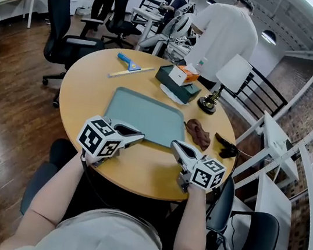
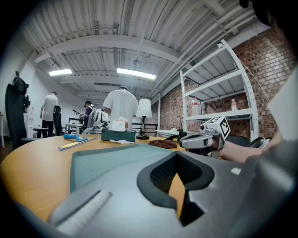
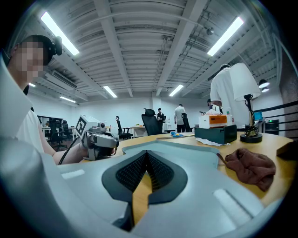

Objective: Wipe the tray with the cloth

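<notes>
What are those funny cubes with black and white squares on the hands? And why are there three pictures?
A person holds a grabbing tool in each hand: the left gripper and the right gripper. The checkered cubes are part of them. One picture comes from a camera on the person's head, looking down. The other two come from cameras riding on each tool, looking along its two jaws. On the round table lies a grey-green tray, with a brown cloth beside it. Both tools have their jaws together and hold nothing.
</notes>
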{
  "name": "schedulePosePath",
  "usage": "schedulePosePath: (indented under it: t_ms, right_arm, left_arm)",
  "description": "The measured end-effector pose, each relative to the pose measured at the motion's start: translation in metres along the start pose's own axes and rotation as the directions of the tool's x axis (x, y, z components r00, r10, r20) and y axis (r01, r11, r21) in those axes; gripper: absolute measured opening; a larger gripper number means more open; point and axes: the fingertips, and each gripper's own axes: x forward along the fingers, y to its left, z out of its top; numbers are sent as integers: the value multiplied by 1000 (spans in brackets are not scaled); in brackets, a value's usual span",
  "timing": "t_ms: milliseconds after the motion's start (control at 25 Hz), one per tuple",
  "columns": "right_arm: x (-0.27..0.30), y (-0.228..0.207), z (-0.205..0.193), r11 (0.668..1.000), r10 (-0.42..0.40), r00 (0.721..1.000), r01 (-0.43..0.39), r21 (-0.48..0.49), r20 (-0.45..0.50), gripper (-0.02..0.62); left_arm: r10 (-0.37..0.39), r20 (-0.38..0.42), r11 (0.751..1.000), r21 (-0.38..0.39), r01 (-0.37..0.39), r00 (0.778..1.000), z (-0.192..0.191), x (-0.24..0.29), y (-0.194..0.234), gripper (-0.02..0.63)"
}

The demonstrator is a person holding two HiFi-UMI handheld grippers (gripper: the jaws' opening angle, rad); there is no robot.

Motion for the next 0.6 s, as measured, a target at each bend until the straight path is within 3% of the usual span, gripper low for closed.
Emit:
schedulePosePath:
  t_ms: [600]
  right_arm:
    - [0, 1, 0, 1000, 0, 1000, 0, -1, 1, 2]
  left_arm:
    - [0, 1, 1000, -1, 0, 1000, 0, -1, 0, 0]
